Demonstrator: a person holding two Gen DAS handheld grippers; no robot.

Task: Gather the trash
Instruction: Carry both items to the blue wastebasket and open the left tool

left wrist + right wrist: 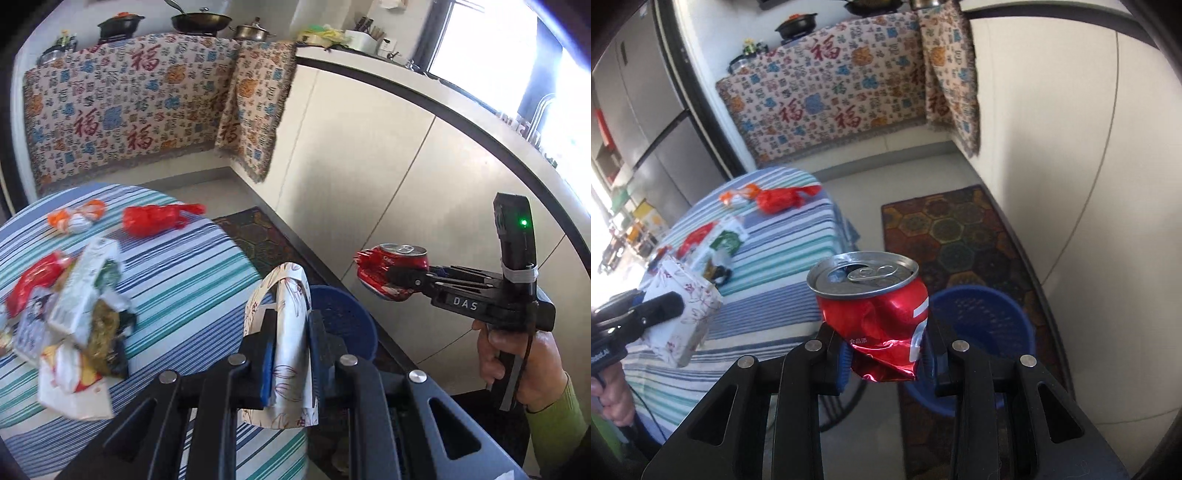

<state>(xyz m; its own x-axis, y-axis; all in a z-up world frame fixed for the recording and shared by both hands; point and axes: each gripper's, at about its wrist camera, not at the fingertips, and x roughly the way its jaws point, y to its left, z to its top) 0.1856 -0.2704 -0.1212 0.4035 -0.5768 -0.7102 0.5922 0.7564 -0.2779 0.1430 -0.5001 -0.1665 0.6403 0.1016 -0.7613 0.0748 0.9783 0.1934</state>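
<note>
My left gripper [291, 350] is shut on a flattened white paper cup with a flower print [290, 325], held just past the table's edge, above and left of the blue bin [351, 325]. It also shows in the right wrist view [687, 317]. My right gripper [886, 354] is shut on a crushed red soda can [879, 314], held upright in the air just left of the blue bin [990, 321]. The can also shows in the left wrist view [391, 271]. More trash lies on the striped table [184, 273]: a red plastic bag [155, 219], an orange and white wrapper [75, 218], and a pile of cartons and wrappers [74, 321].
The blue bin stands on a patterned rug [960, 236] between the table and white cabinets [369, 166]. A patterned cloth [129, 107] covers a counter with pots at the back. A fridge [646, 122] stands at the far left.
</note>
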